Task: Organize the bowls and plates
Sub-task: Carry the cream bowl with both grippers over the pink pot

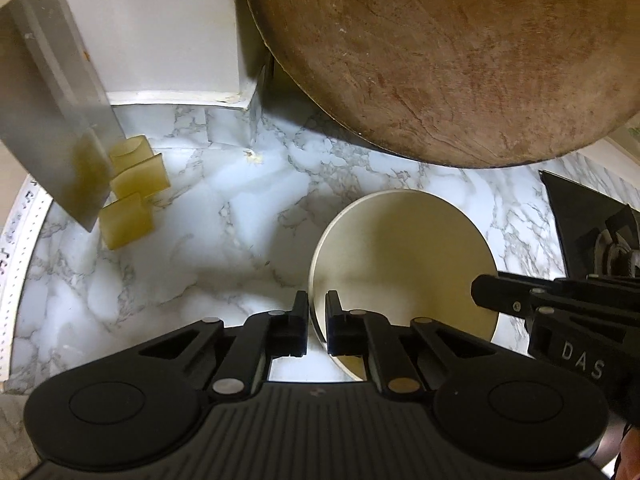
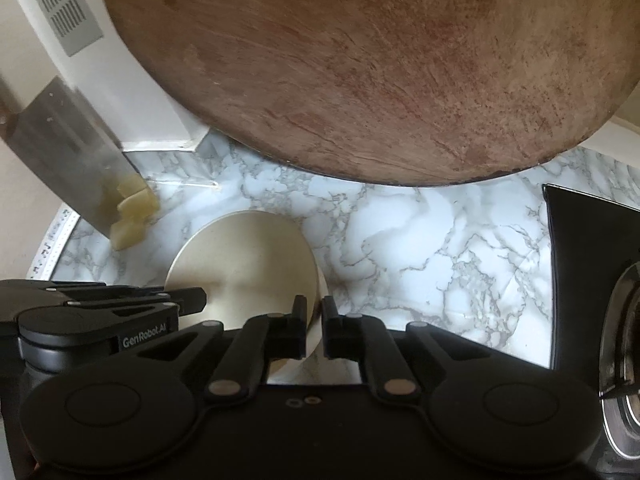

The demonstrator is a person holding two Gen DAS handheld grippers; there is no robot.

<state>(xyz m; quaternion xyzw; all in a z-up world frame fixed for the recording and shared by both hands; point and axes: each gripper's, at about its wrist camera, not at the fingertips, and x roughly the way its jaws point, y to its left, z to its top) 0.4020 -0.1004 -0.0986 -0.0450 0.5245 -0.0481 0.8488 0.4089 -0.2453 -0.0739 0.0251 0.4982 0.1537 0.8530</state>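
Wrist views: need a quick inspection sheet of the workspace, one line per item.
Surface: marble-pattern counter, mostly bare.
Job's things: one cream bowl, gripped at opposite sides of its rim.
Clutter: cleaver upright at the back left, yellowish blocks at its base; round wooden board leaning at the back.
Grippers: left tongs shut on the bowl's left rim; right tongs shut on its right rim.
Cables: nothing seen.
Surroundings: white wall corner; black stove to the right; vent grille upper left.
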